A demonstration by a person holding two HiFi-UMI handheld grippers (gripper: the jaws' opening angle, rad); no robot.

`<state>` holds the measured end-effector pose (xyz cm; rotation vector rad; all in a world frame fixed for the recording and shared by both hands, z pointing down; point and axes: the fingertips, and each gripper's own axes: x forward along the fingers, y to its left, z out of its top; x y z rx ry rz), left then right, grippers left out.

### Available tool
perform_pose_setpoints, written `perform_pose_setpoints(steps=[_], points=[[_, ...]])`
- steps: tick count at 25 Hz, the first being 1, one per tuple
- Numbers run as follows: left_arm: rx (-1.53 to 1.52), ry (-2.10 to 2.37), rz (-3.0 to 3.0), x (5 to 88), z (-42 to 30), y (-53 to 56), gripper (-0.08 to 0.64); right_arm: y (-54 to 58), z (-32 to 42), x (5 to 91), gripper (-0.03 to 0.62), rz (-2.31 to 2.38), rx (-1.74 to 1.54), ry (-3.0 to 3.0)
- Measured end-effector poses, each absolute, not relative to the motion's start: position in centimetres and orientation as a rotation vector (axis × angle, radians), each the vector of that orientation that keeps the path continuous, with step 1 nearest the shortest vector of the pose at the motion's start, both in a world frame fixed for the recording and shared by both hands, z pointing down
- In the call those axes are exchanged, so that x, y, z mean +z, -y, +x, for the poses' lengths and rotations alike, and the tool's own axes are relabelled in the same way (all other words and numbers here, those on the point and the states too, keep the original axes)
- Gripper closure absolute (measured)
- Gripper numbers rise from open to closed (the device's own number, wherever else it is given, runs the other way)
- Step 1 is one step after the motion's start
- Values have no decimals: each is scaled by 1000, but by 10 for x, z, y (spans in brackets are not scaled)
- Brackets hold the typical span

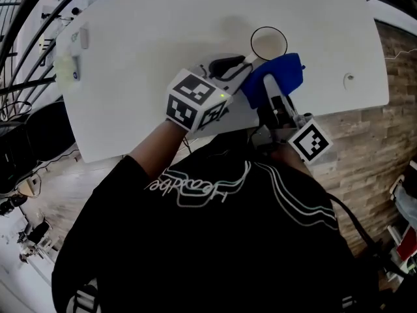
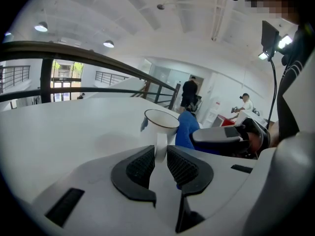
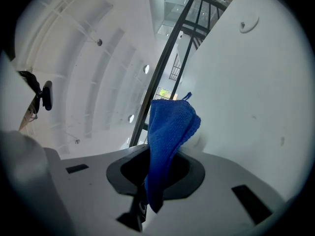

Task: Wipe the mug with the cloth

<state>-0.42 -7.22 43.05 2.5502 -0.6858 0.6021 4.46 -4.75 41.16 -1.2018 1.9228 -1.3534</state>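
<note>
White black-rimmed mug (image 1: 268,43) stood near the white table (image 1: 163,31)'s near edge, handle pinched by left gripper (image 2: 161,155). Blue knitted cloth (image 3: 170,132) clamped in right gripper (image 3: 157,167). Mug judged steadied; cloth to be pressed against its wall next.

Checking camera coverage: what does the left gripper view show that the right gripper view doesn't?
Left gripper view only: the handle of the mug between the jaws of the left gripper, and people in the background. Right gripper view only: the right gripper clamped on the cloth. Both: the blue cloth and the white table.
</note>
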Motion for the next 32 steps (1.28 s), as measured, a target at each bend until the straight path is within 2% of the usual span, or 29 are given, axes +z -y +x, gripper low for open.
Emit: perform_pose_setpoints(steps=[12,18,32], points=[[626,629,2581,431,1,65,480,54,46,434,541,-1274,-1435,-1911],[612,621,2597,431,1,64,480,50,41,456,541,-1404,-1576,-1952],[627,628,2642,428,-4,64,483,35,63,411,541,-1329,-1502,-2166]])
